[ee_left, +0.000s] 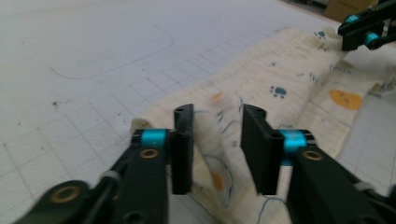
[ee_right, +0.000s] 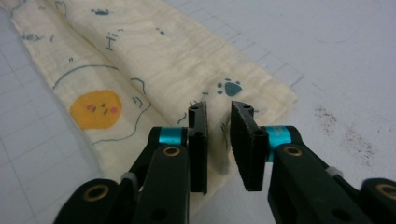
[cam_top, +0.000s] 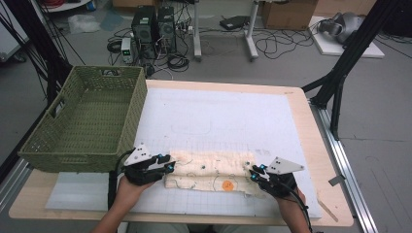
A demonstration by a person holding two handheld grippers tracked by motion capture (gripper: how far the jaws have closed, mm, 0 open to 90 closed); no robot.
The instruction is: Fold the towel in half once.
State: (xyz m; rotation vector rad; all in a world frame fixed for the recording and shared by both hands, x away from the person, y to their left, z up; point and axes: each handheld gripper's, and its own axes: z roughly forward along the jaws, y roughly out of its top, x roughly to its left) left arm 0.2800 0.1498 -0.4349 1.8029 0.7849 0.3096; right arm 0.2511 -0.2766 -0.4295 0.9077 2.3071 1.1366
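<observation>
A cream cloth (cam_top: 209, 170) with small printed animals and an orange face lies folded into a long strip on the white gridded mat (cam_top: 218, 111) near the table's front edge. My left gripper (cam_top: 171, 165) is at the strip's left end. In the left gripper view its jaws (ee_left: 217, 112) stand apart, a raised ridge of the cloth (ee_left: 280, 70) loose between them. My right gripper (cam_top: 253, 174) is at the strip's right end. Its jaws (ee_right: 219, 106) are narrowly parted over the folded corner of the cloth (ee_right: 140, 60), with a gap at the pads.
A green woven basket (cam_top: 73, 145) stands at the table's left, close behind my left gripper. Bare mat stretches beyond the cloth to the far edge. My right gripper (ee_left: 359, 30) shows at the far end of the cloth in the left gripper view.
</observation>
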